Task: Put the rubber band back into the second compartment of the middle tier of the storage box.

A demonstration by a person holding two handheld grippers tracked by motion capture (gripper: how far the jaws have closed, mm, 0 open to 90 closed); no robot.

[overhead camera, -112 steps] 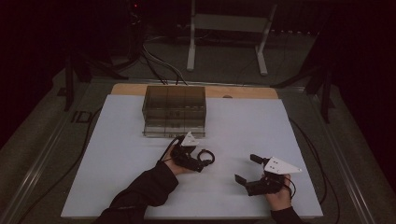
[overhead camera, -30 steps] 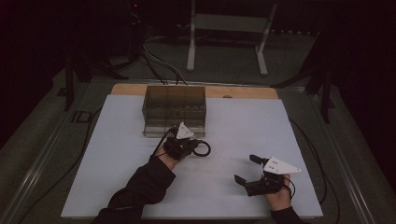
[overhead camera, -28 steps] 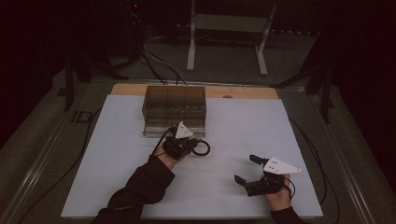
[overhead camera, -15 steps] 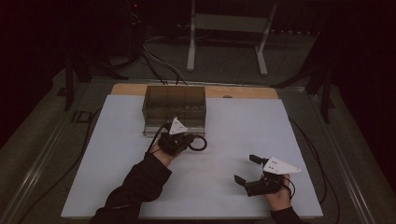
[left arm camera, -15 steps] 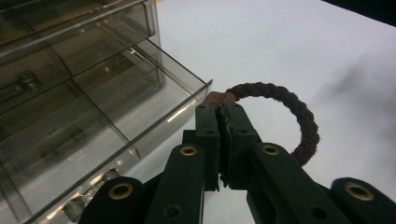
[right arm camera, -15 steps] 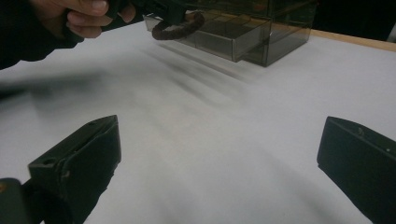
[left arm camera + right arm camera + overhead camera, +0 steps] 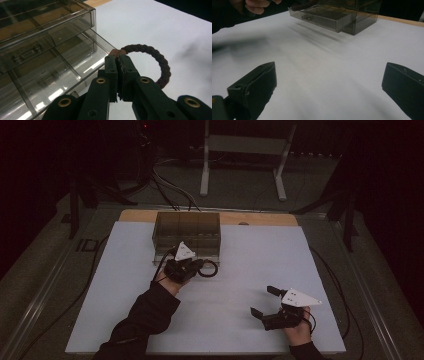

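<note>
Since the earliest frame, left tool (image 7: pixel 192 266) has advanced across the counter (image 7: pixel 250 265) from open sheet to the front of the drawer cabinet (image 7: pixel 187 227); right tool (image 7: pixel 265 302) unchanged in place, jaws spread wide over bare counter, carrying nothing. Cabinet: smoky clear plastic, rigid, probably light enough to slide if pushed; its bottom drawer (image 7: pixel 62 72) stands pulled out, divided into compartments, contents not discernible through the glare. Rope ring (image 7: pixel 160 62): dark braided cord, a brown band (image 7: pixel 117 52) at the join; judged light, soft, flexible, non-slip, not fragile. Left tool's jaws are clamped on the ring at the band, the firmest hold available; the loop hangs free beside the drawer's corner, above the counter and not yet over any compartment. Obscured: lower arc of the ring behind the jaws; upper drawers; cabinet rear; room beyond the counter lost in darkness.
</note>
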